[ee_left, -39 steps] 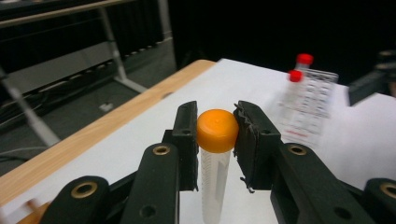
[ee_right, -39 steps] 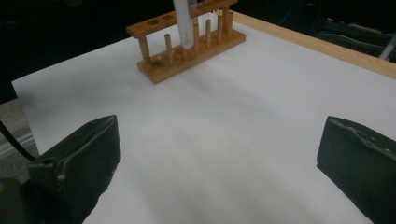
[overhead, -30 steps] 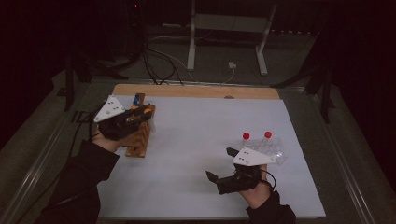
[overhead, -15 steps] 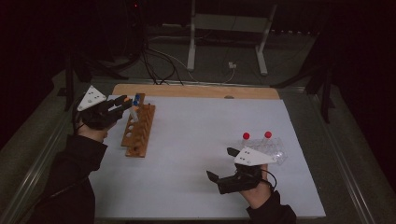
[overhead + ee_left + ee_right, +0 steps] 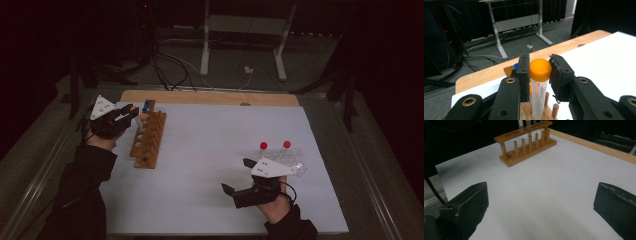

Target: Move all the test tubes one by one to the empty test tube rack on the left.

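**Tubes going into the rack, one at a time — roughly halfway?**

So here's where things stand. The left gripper (image 5: 539, 71) has its jaws pinched tight on the orange cap (image 5: 540, 69) of a clear plastic tube (image 5: 538, 98), and that tube looks like it's sitting down in the wooden rack (image 5: 149, 139) at the left side of the white table (image 5: 215, 150). In the high view the gripper sits right at the far end of the rack, next to a blue-capped tube (image 5: 146, 106) that's already standing there. I can't tell if the orange one is fully seated in its hole or only partway down, since the jaws block the view of the rack top.

The right gripper (image 5: 239, 176) is parked low over the table near the person, jaws spread wide with nothing between them. Just past it are two red-capped tubes (image 5: 274, 146) sticking up from what looks like a crinkly clear plastic bag (image 5: 292, 164), well apart from the rack.

My read: a couple of tubes are racked at the far end, the orange one is being placed, and the two red ones are left to do. Several holes toward the near end of the rack look empty, so there's room.
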`<state>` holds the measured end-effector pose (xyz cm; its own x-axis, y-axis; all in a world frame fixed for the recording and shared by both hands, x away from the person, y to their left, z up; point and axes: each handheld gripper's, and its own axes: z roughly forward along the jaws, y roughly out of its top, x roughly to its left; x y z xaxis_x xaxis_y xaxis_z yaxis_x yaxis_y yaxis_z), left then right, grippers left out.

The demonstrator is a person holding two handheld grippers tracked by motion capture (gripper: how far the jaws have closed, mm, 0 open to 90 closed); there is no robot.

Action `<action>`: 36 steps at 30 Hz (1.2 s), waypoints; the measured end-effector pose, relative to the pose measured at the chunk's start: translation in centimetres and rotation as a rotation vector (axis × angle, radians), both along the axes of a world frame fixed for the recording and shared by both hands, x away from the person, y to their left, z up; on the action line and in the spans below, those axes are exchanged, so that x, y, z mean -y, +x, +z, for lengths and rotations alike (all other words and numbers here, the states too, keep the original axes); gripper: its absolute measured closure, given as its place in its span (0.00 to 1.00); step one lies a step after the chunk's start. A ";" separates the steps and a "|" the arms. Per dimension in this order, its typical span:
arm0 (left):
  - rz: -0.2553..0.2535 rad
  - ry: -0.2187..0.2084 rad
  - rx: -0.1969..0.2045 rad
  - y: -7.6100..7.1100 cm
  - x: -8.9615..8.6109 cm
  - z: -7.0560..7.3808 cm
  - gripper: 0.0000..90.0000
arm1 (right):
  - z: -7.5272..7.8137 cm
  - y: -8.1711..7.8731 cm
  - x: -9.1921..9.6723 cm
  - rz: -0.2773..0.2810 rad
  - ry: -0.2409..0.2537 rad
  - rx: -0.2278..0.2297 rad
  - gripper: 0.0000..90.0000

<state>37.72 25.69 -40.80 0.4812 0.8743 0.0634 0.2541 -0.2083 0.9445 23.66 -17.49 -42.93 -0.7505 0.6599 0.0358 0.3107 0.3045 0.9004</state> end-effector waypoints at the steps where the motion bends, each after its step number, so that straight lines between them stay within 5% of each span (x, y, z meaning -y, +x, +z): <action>1: 0.001 -0.002 -0.007 0.1 0.0 -0.3 0.80 | 0.0 0.0 0.0 0.000 0.000 -0.001 0.00; 15: 0.013 0.010 -0.083 0.7 0.5 -3.3 0.80 | -0.1 0.0 -0.1 0.010 0.000 -0.005 0.00; 36: 0.025 0.058 -0.124 0.8 0.8 -4.3 0.79 | 0.0 0.0 0.0 0.017 0.002 -0.010 0.00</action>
